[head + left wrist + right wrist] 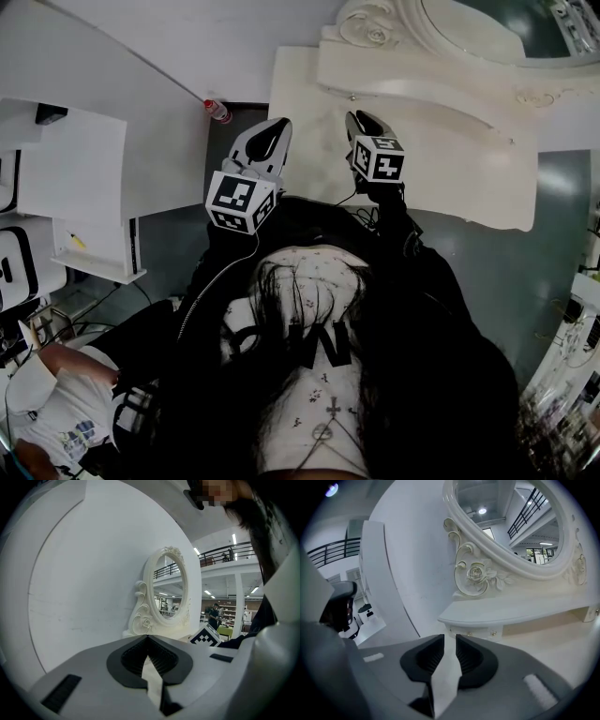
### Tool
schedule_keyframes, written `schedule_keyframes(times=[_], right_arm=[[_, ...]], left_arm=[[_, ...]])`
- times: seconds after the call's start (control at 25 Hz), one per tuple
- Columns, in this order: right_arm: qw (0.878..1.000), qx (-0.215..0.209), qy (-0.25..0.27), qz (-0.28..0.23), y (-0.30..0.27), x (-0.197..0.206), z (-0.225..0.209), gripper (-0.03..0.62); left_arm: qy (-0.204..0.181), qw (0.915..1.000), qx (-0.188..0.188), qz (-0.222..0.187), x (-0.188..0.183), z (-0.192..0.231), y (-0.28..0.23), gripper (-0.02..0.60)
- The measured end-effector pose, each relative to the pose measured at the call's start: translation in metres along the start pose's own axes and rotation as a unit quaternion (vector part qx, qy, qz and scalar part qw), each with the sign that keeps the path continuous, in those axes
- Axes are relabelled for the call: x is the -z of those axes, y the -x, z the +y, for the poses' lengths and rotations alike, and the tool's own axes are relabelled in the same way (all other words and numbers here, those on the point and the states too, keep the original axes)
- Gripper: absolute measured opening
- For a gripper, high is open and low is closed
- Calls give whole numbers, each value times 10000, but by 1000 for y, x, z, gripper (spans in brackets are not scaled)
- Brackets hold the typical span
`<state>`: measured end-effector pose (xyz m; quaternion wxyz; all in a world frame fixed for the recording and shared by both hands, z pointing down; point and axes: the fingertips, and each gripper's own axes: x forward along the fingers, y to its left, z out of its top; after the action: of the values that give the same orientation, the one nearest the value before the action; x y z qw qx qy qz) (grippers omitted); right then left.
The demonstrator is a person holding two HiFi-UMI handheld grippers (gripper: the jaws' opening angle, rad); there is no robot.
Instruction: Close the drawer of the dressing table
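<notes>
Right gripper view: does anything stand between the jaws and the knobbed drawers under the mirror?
Nothing visible does. The right gripper, its jaws slightly apart and empty, faces the drawers. Only bare tabletop lies between them.

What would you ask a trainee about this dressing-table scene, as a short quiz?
1. True or false: the left tongs are clamped on a cloth.
2. The mirror is: A square, B oval, C triangular.
3. Fill in: the jaws of the right tongs stand slightly ____, with nothing between them.

Key: 1 false, the tips meet on nothing; 2 B; 3 apart.
</notes>
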<state>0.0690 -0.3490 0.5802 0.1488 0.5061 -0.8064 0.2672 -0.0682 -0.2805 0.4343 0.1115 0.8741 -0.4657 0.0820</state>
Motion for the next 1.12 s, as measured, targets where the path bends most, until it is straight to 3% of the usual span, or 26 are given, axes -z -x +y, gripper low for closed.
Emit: schedule_keyframes(times=[0.68,1.12], right_arm=[[9974,-292,-37,-656,55,-27,52,84],[9973,-332,-38,-657,97,2,125,77]], left_arm=[[-69,9996,274,63,9,-19,16,0],[73,9994,339,73,25,-19,91,0]])
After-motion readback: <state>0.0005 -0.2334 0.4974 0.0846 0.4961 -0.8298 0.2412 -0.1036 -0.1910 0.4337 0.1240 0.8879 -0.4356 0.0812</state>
